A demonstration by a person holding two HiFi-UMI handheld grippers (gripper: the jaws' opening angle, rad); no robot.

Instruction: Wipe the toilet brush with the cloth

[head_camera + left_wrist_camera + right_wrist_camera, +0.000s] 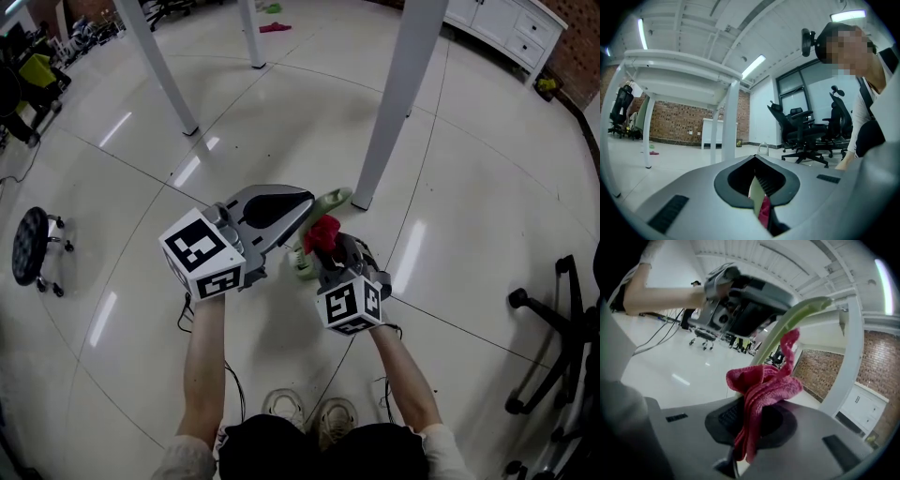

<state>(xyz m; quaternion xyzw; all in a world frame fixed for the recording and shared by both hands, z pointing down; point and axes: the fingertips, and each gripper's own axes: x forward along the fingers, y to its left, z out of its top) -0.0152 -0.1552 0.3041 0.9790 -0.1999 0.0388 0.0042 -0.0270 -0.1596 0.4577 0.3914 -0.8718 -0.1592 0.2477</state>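
The pale green toilet brush (330, 201) slants down toward the floor, its lower end (302, 266) near my feet. My left gripper (298, 221) is shut on its handle; in the left gripper view a pale green strip (755, 189) shows between the closed jaws. The red cloth (322, 234) is bunched against the handle just below that grip, and my right gripper (330, 253) is shut on it. In the right gripper view the cloth (764, 386) spills out of the jaws and touches the curved green handle (797, 317), with the left gripper (740, 296) above.
White table legs (398, 103) (169, 75) stand on the glossy tiled floor ahead. A black stool (33, 246) is at the left, and a black office chair (562, 347) at the right. My shoes (309, 412) are just below the grippers.
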